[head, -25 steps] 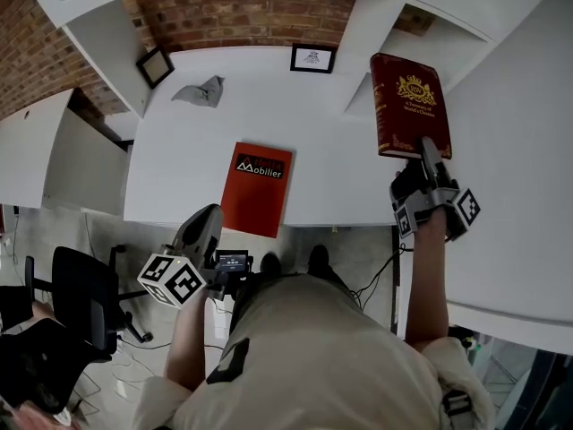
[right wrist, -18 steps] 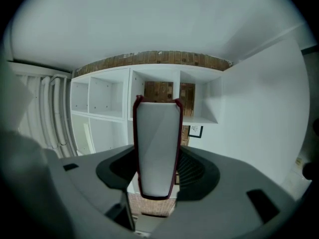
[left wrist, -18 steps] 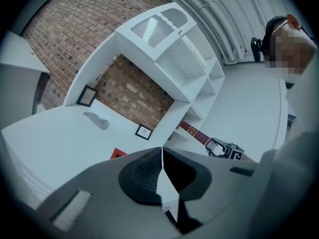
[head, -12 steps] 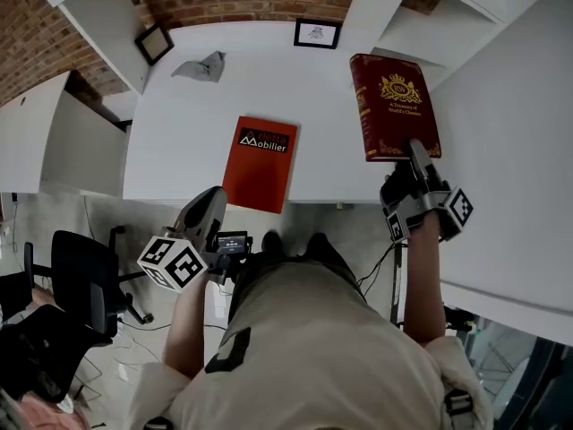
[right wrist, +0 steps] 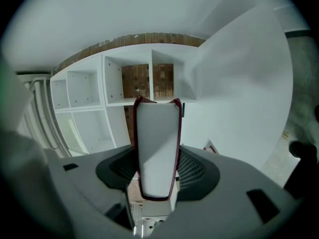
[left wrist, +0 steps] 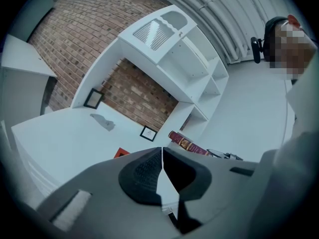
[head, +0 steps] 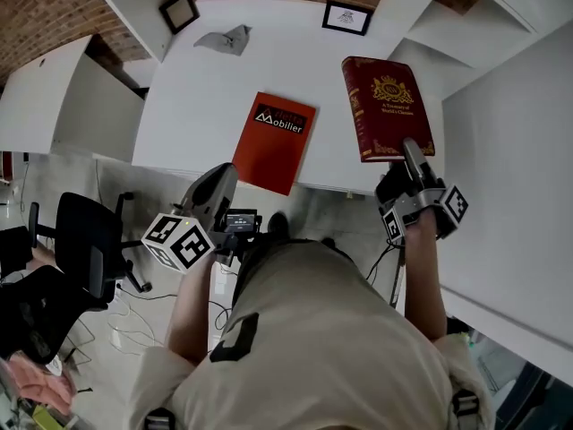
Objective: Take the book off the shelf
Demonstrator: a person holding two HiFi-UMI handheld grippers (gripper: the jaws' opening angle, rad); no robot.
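an office: white desk [head: 206, 106], swivel chair [head: 85, 249], shelves [left wrist: 192, 66].

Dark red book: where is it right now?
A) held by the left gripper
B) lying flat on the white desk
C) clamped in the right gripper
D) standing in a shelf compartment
C: the right gripper has its pads pressed on both covers of the dark red book, whose white page edge stands between them, and the head view shows the book held out in front of that gripper.

A dark red hardcover book [head: 387, 107] with a gold crest, front cover facing up. Its near edge is clamped in the right gripper [head: 409, 150], above the white table [head: 206, 88].
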